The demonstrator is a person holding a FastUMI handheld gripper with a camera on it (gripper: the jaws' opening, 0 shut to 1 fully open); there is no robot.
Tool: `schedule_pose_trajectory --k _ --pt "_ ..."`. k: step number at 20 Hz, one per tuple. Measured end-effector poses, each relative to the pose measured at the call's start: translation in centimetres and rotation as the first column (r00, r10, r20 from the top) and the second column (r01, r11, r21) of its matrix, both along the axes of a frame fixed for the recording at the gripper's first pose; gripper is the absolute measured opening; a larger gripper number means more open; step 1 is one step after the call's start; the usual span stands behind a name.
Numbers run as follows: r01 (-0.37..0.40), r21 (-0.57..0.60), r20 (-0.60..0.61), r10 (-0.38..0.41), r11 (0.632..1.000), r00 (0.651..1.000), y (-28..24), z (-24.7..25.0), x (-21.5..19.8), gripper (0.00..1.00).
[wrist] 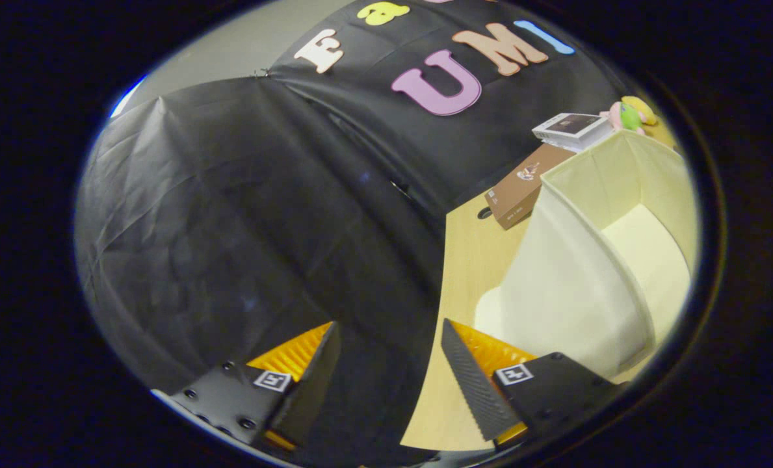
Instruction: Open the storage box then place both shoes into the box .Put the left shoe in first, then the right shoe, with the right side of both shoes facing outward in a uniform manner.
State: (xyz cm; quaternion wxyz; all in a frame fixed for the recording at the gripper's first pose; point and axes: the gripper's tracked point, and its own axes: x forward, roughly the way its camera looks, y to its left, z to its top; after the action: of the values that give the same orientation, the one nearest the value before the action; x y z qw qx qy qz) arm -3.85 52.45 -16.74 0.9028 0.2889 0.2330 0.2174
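A cream fabric storage box point(575, 292) stands open on the wooden table point(471, 260), to the right of and beyond my fingers. Its inside is bare as far as I can see, and a cream flap or lid point(488, 312) lies at its foot on the table. My gripper point(389, 351) is open, with a wide gap and nothing between its fingers. The left finger point(314, 370) hangs over the black cloth, the right finger point(474, 383) over the table's near edge, a short way from the box's wall. The view is tilted.
A brown cardboard box point(523, 188) lies on the table behind the storage box, with a white box point(571, 130) on top and a pink and green plush toy point(630, 116) further back. Black cloth point(243, 227) drapes the booth wall to the left.
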Motion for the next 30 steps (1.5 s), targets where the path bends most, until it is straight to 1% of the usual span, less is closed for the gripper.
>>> schedule_pose_trajectory --k 3,6,8,11,12,14,17,19,20,22,23,24,26,28,30 --pt "-0.026 -0.112 0.005 0.026 0.993 1.0 -4.3 1.1 -0.5 1.0" --pt "0.003 -0.253 0.058 0.012 0.968 0.998 -11.1 3.4 0.6 1.0" --pt "0.054 -0.348 0.105 -0.018 0.936 0.994 -17.1 4.9 2.1 1.0" --pt "0.159 -0.445 0.147 -0.104 0.881 0.984 -26.1 6.4 4.6 1.0" --pt "0.192 -0.48 0.157 -0.132 0.856 0.979 -29.0 6.7 5.3 1.0" --pt "0.238 -0.559 0.164 -0.176 0.794 0.971 -34.1 6.9 6.2 1.0" --pt "0.252 -0.669 0.12 -0.233 0.7 0.965 -40.1 5.7 7.0 1.0" --pt "0.232 -0.727 0.061 -0.276 0.646 0.959 -43.1 4.2 7.5 1.0" --pt "0.215 -0.754 0.026 -0.298 0.621 0.954 -44.5 3.1 7.8 0.98" --pt "0.171 -0.788 -0.045 -0.333 0.591 0.942 -46.7 1.1 8.3 0.93" --pt "0.146 -0.797 -0.089 -0.353 0.587 0.931 -47.6 -0.2 8.4 0.9" --pt "0.12 -0.796 -0.136 -0.369 0.593 0.92 -48.2 -1.3 8.3 0.87" --pt "0.072 -0.798 -0.216 -0.394 0.599 0.893 -49.5 -3.6 8.0 0.87" --pt "0.011 -0.808 -0.287 -0.411 0.589 0.865 -50.7 -5.8 7.4 0.85" --pt "-0.059 -0.815 -0.348 -0.405 0.576 0.845 -51.4 -7.9 7.2 0.82"
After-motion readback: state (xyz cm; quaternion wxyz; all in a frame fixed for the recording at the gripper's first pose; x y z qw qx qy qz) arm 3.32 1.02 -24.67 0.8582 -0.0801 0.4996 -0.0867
